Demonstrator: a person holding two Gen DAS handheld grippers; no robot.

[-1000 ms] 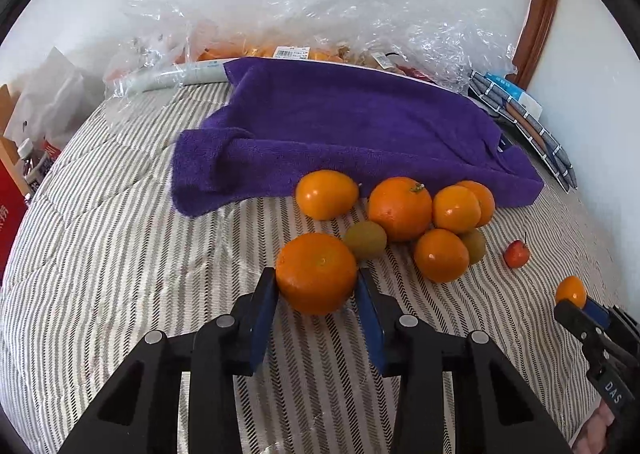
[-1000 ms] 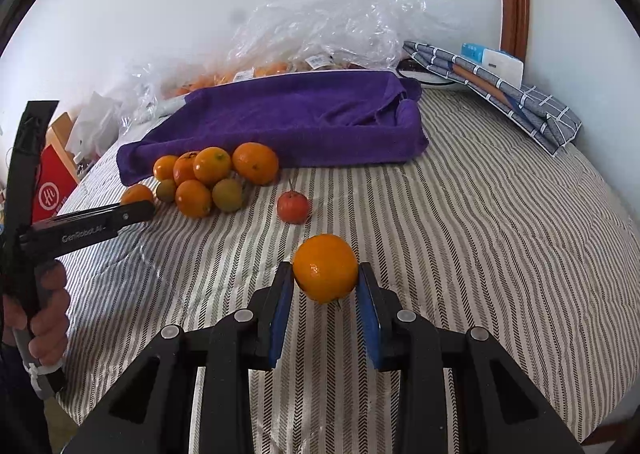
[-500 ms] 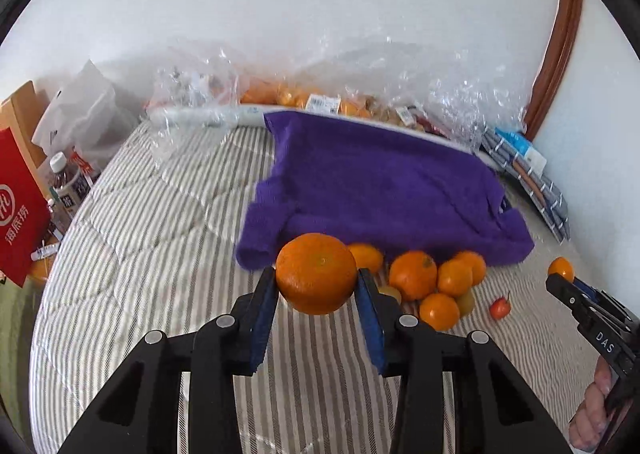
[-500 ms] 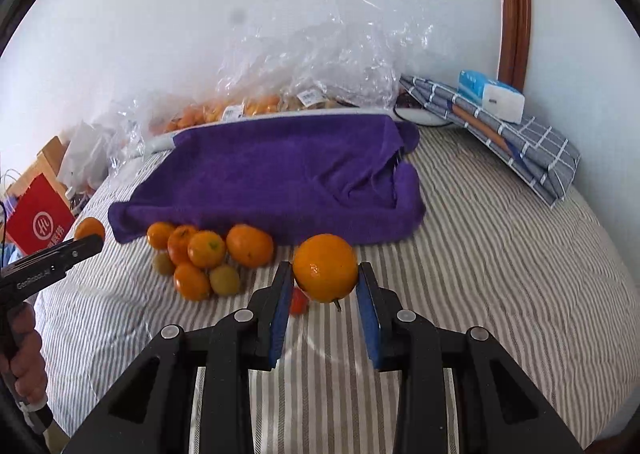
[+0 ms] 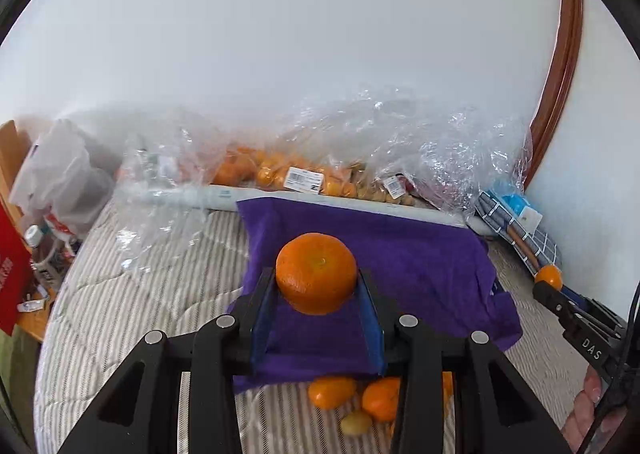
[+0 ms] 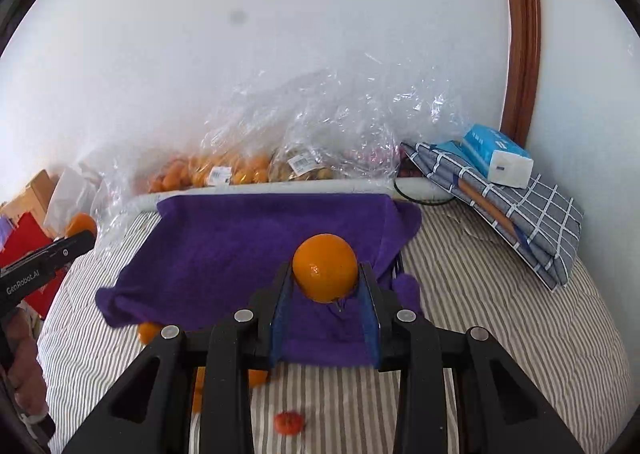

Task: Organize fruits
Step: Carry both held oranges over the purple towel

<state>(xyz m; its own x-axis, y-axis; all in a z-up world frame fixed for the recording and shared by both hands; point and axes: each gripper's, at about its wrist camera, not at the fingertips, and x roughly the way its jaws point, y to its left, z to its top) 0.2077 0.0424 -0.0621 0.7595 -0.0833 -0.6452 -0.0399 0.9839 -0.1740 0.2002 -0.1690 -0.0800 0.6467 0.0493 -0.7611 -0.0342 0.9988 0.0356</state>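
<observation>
2 claws are loaded, each pinching 1 orange above a purple towel (image 5: 400,266) that lies on a striped bed (image 5: 120,294).

Left side: the left claw (image 5: 317,296) clamps the left orange (image 5: 316,273) between its blue pads (image 5: 262,318). The fruit sits at the pad tips, with most of its bulk forward of the contact line. Risk: a round, smooth skin can roll out forward if clamping pressure eases or the claw tips down. A dropped fruit likely lands on the towel and rolls toward its near edge, where the loose fruit pile (image 5: 352,394) lies on the bed.

Right side: the right claw (image 6: 325,288) grips the right orange (image 6: 325,268) in the same tip-only manner. The same roll-out risk applies. Excess pressure can bruise or split the peel.

Shared risks:
1. The towel looks soft and rumpled. Released fruit may not stay where it is set.
2. Both claws hover over the same towel. Converging paths can cause contact between them.
3. The small red fruit (image 6: 289,422) lies on the bed below the right claw. A low pass may knock it away.
</observation>
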